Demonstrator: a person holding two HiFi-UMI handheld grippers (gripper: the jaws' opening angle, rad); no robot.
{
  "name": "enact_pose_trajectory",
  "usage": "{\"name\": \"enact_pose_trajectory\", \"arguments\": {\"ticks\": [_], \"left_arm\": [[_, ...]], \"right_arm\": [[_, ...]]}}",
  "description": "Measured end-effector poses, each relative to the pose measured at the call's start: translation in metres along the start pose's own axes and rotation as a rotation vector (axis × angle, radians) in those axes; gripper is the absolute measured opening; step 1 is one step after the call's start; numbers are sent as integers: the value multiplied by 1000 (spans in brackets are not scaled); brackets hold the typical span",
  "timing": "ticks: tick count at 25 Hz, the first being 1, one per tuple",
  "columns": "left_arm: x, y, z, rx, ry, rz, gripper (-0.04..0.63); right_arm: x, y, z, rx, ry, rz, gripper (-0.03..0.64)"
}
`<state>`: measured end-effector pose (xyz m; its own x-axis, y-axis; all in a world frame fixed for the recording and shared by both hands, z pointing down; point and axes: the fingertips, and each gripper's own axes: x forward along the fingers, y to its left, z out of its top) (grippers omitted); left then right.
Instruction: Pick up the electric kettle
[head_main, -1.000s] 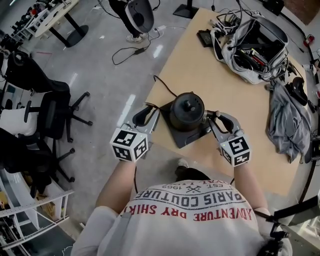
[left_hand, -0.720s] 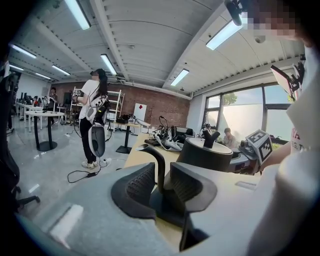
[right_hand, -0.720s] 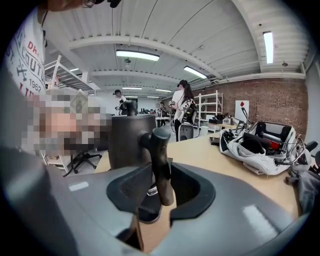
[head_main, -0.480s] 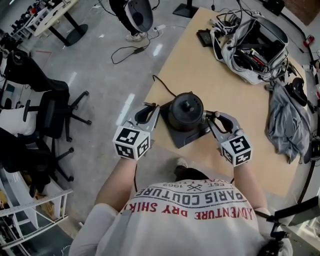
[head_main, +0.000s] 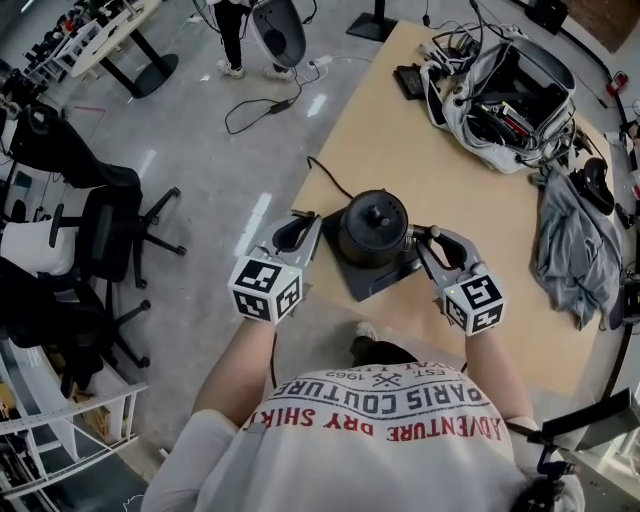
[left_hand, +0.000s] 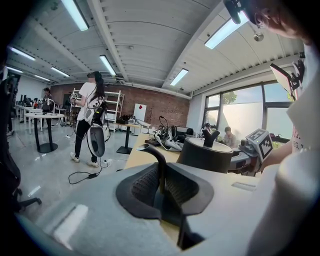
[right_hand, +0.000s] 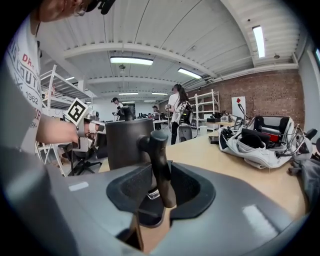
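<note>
Black cylindrical electric kettle (head_main: 372, 228) seated on flat dark base (head_main: 365, 280); left gripper (head_main: 300, 225) pinched narrow on thin curved spout (left_hand: 160, 165); right gripper (head_main: 426, 237) clamped on black handle (right_hand: 160, 165); two-sided hold, presumably to lift level off base.

Bright, even indoor light comes from long ceiling tubes (left_hand: 75, 14) and, in the left gripper view, a daylight window (left_hand: 240, 112) that washes out pale. The polished floor (head_main: 200, 150) carries white glare streaks, and shadows on the table (head_main: 470, 200) are short and soft. The head view is sharp but bent at its edges. Both gripper views are strong fisheye with black corners; the left gripper (left_hand: 161, 175) and right gripper (right_hand: 157, 182) smear soft near the lens, and the electric kettle (right_hand: 129, 142) reads almost as a silhouette
</note>
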<state>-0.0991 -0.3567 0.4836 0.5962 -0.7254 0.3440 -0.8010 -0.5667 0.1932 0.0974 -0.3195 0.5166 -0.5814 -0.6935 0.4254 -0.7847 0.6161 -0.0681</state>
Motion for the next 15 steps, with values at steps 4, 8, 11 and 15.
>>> {"name": "enact_pose_trajectory", "arguments": {"ticks": [4,8,11,15], "left_arm": [[1,-2,5,12,1,-3,40],[-1,-4,10,18,-15,-1,38],[-3,-8,18,-12,-43,-16,38],[-13,-15,31,-31,-78,-30,38]], "right_arm": [[-2,-2,8,-10,-25,-11,110],[-5,-2,16,-28,-44,-11,109],[-9,-4,23,-33,-64,-23,103],[-18,2,31,-34,-86,-24,94]]}}
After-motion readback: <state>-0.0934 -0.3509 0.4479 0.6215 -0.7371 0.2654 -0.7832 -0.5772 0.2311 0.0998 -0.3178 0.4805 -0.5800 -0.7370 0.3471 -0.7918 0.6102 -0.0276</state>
